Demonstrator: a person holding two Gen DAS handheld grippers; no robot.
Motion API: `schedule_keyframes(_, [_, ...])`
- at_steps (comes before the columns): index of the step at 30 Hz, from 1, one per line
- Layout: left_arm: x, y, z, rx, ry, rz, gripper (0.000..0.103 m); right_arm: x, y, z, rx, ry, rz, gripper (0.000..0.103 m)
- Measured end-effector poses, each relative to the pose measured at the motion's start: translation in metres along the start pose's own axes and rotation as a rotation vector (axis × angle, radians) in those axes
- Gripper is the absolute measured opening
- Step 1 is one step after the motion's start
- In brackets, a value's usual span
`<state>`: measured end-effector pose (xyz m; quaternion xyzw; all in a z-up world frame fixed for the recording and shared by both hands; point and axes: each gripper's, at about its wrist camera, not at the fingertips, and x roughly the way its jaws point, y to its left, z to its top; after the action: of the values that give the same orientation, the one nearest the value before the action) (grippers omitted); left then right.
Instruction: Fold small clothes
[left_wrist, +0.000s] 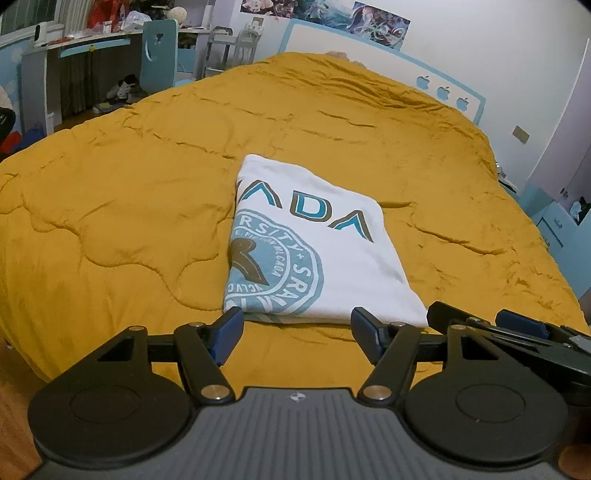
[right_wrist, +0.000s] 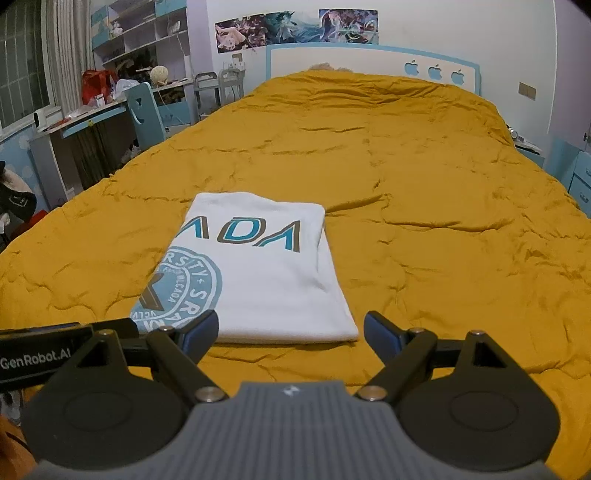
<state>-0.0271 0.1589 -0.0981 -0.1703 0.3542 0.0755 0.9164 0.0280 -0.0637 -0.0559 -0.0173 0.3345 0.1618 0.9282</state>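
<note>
Grippers first: the left gripper (left_wrist: 297, 328) and the right gripper (right_wrist: 291, 332) both hang with jaws spread wide, gripping nothing, just short of the near edge of the folded white T-shirt (left_wrist: 314, 258). It lies flat on the mustard quilt (left_wrist: 129, 166). A blue chair (right_wrist: 142, 107) stands well beyond, beside the bed.

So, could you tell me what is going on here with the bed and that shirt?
A person is folding small clothes with a handheld claw in each hand. A white T-shirt with a teal printed crest lies folded into a neat rectangle on the mustard-yellow quilt of the bed. Both the left claw and the right claw stand open and empty just short of the shirt's near edge, side by side, neither gripping the fabric. The fold looks done or nearly so.
</note>
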Motion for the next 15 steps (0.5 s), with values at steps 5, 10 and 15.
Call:
schedule_keyframes(5, [0.0023,-0.0012,-0.0009,0.002,0.008,0.004,0.078,0.0030,0.0008,0.0009,-0.005,0.012,-0.009,0.082])
schedule_keyframes(10, [0.0023,-0.0048,-0.0017,0.010,0.010,0.007,0.076,0.0043,0.0009,0.0001,0.001,0.014,-0.015,0.082])
schedule_keyframes(15, [0.0007,-0.0077,0.0001,0.021,0.004,0.013,0.076,0.0044,-0.0010,0.0007,0.019,0.012,-0.014,0.082])
